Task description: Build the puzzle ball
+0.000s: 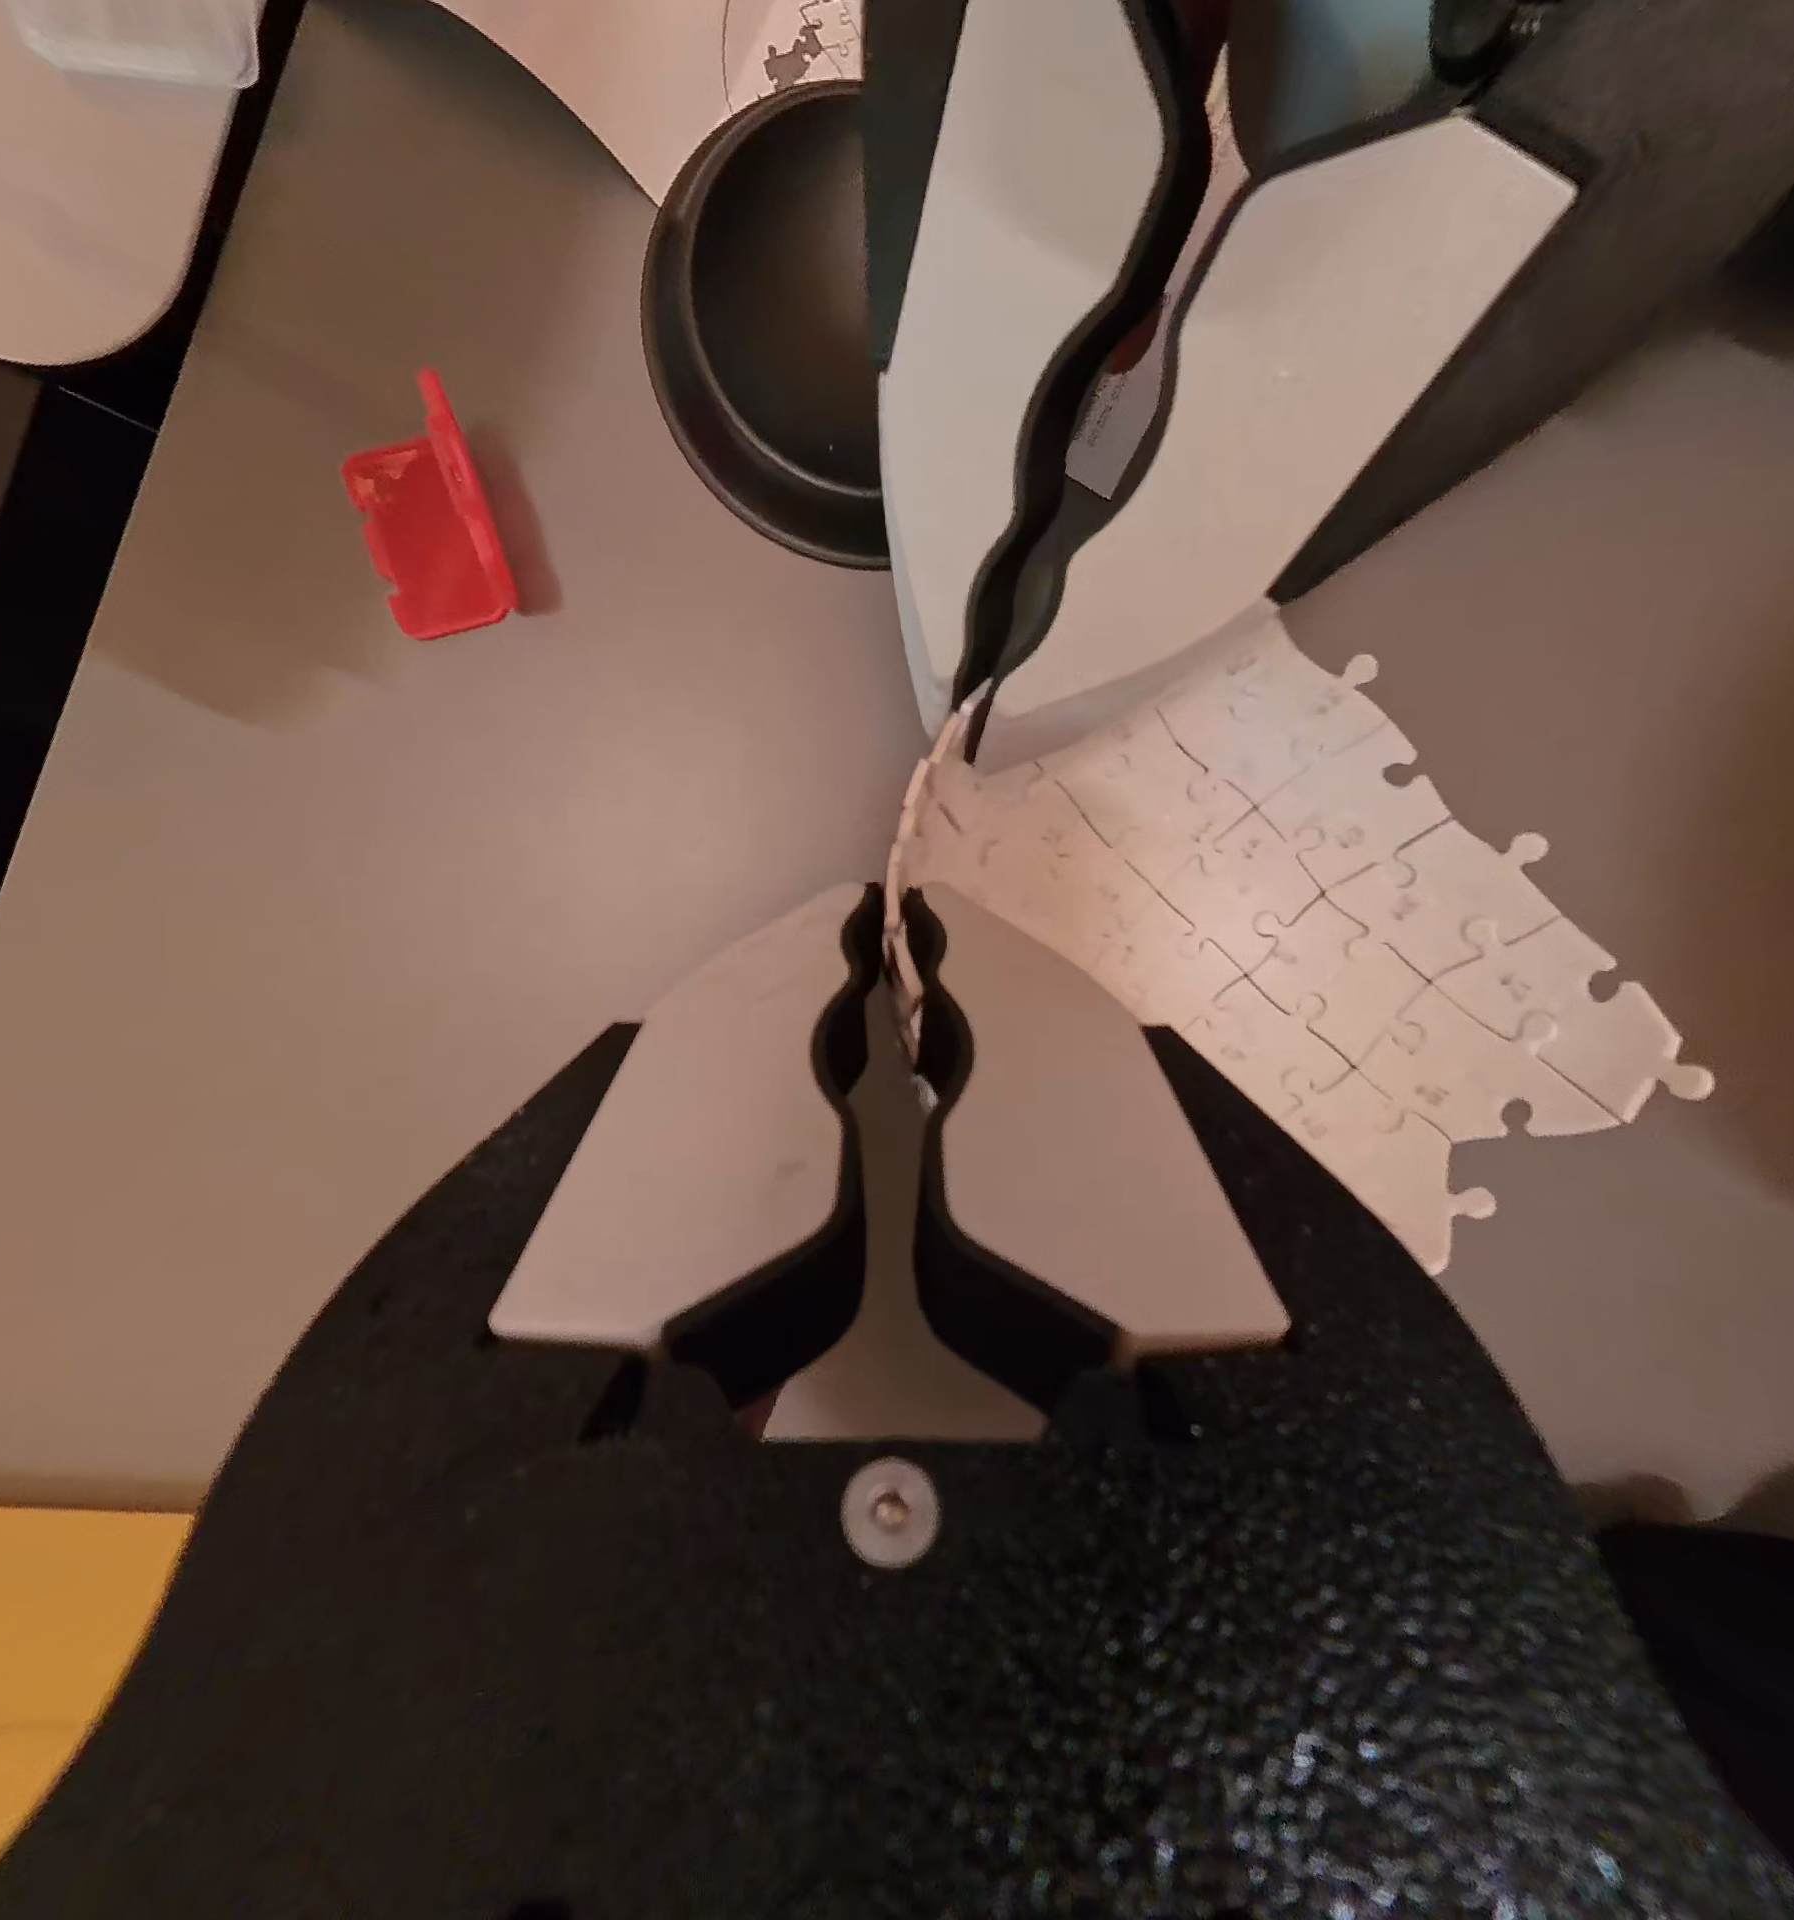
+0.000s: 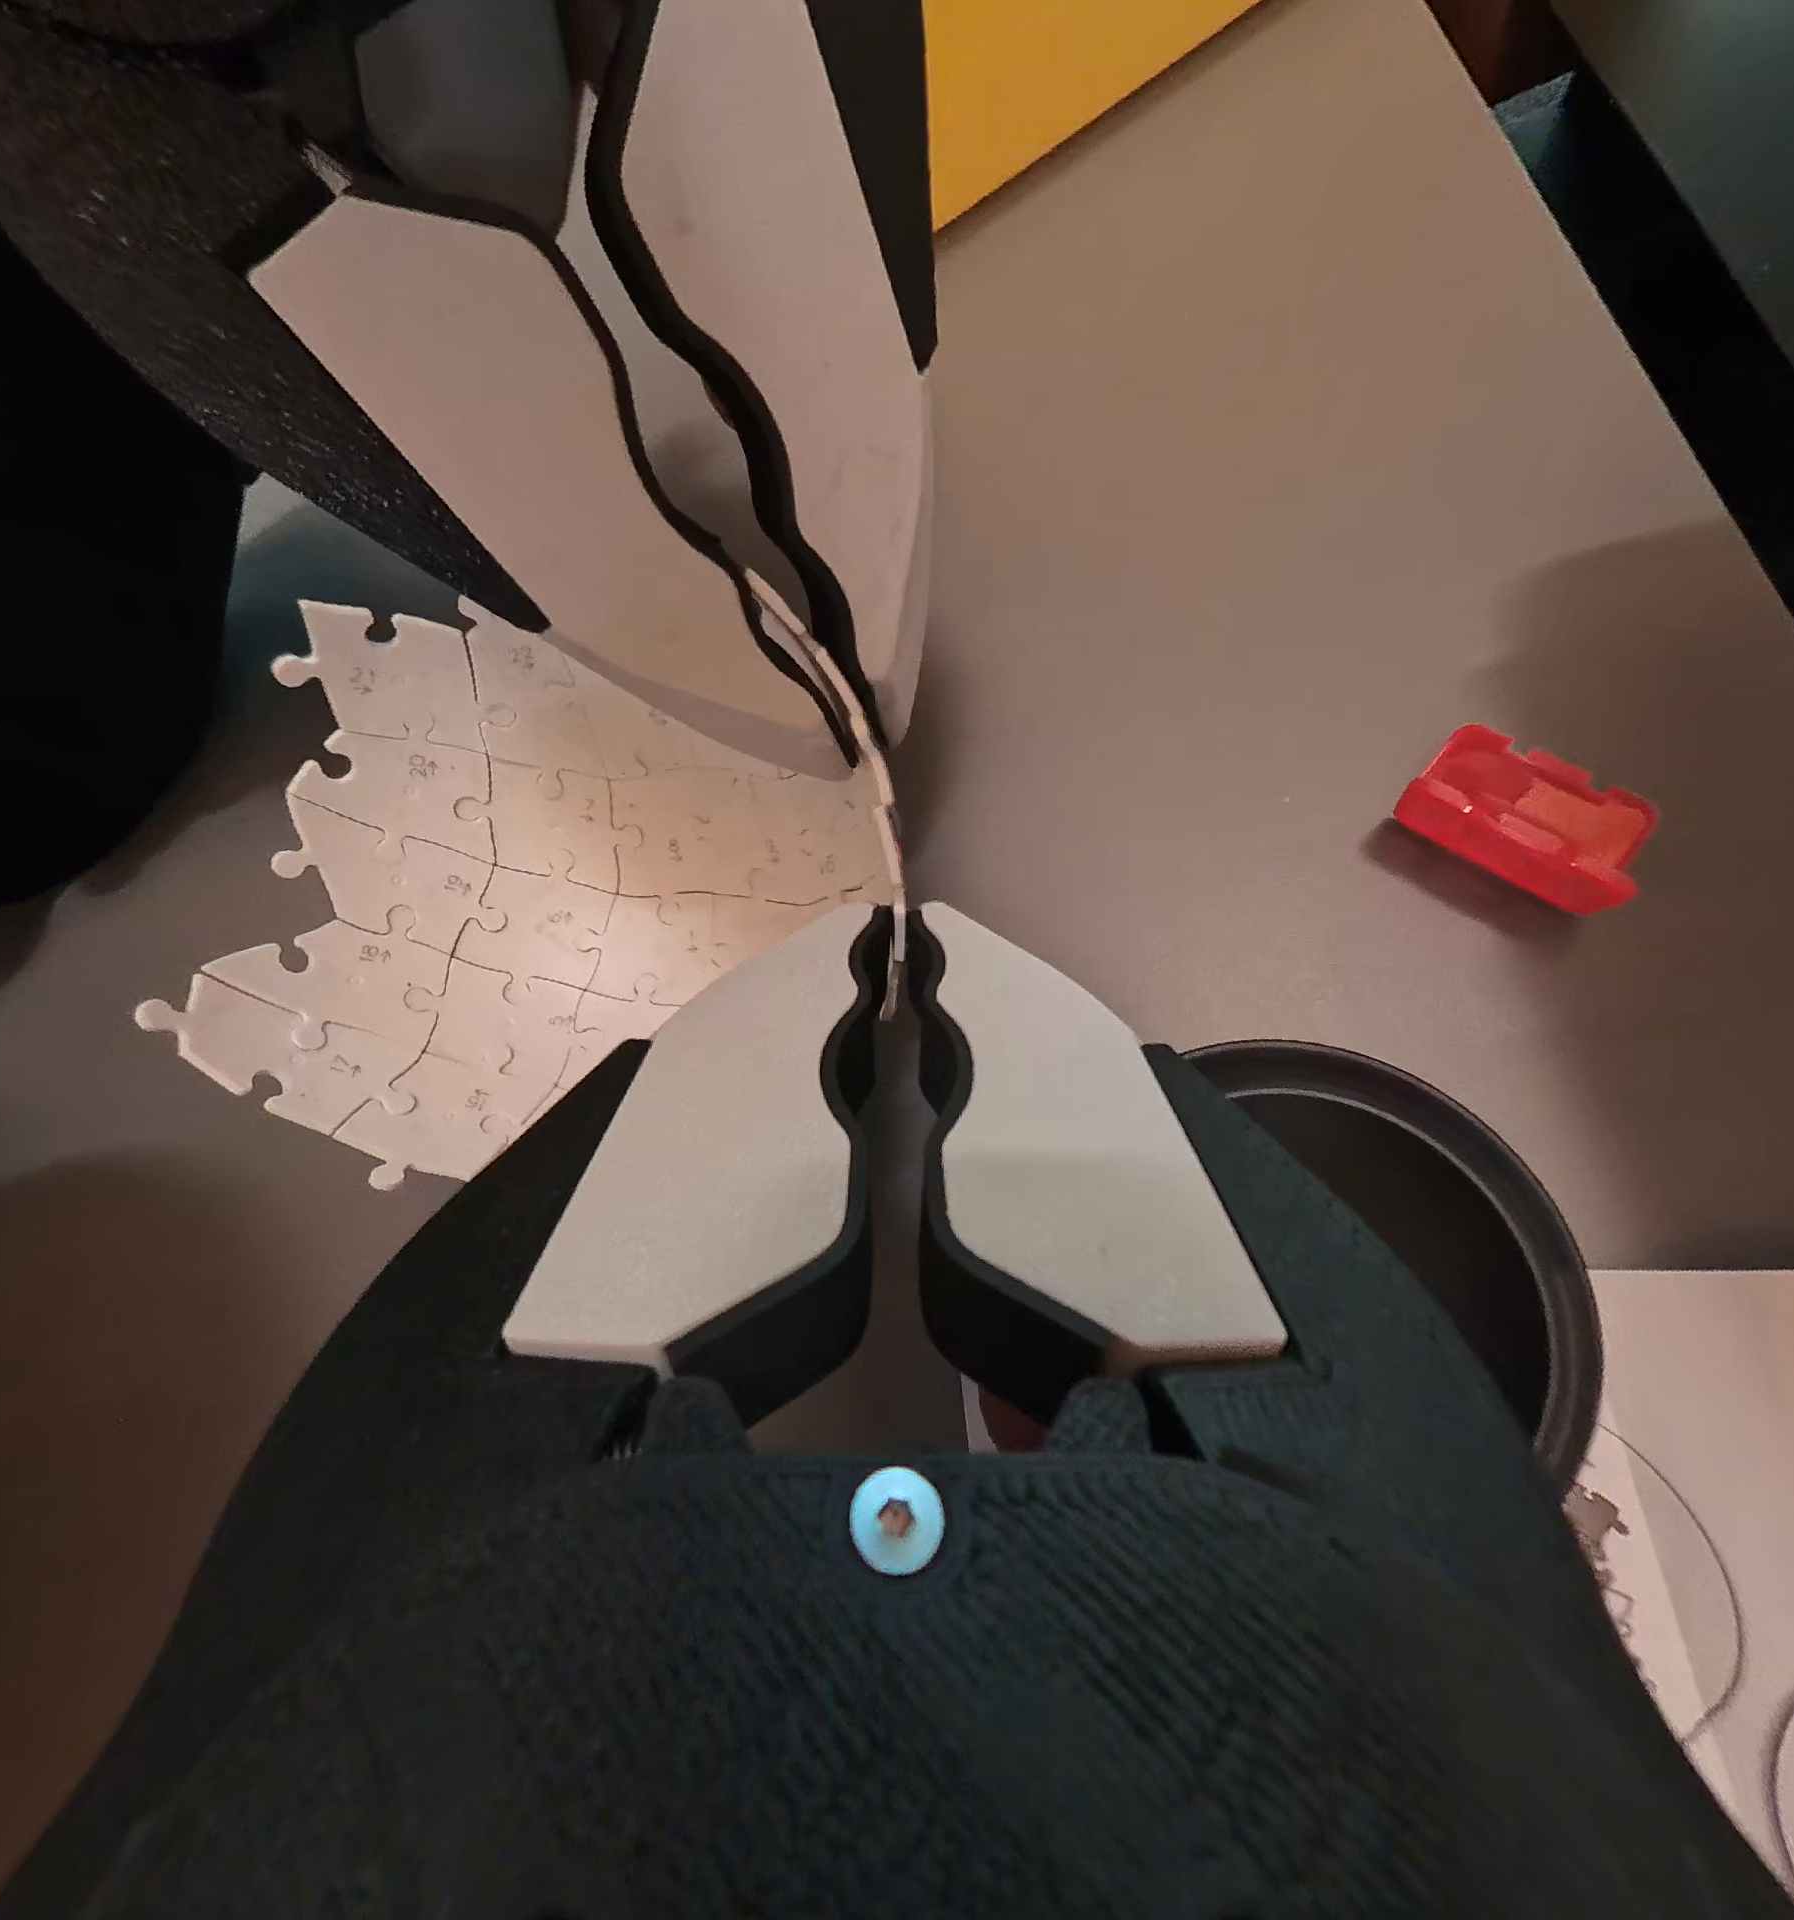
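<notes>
A curved white sheet of joined puzzle pieces (image 1: 1329, 935) hangs above the grey table, held by both grippers along one edge. My left gripper (image 1: 898, 925) is shut on that edge from below in the left wrist view. My right gripper (image 1: 971, 727) comes in from above there, also shut on the same edge a little farther along. In the right wrist view the puzzle sheet (image 2: 519, 883) spreads to the left, my right gripper (image 2: 898, 935) is shut on its edge, and the left gripper (image 2: 867, 743) clamps it from above.
A red plastic part (image 1: 425, 520) (image 2: 1527, 831) lies on the grey table (image 1: 353, 935). A black round stand (image 1: 758, 343) (image 2: 1433, 1226) sits partly on a white instruction sheet (image 2: 1745, 1455). A yellow surface (image 2: 1038, 94) lies at the table's edge. The tips of both grippers are at nearly the same place.
</notes>
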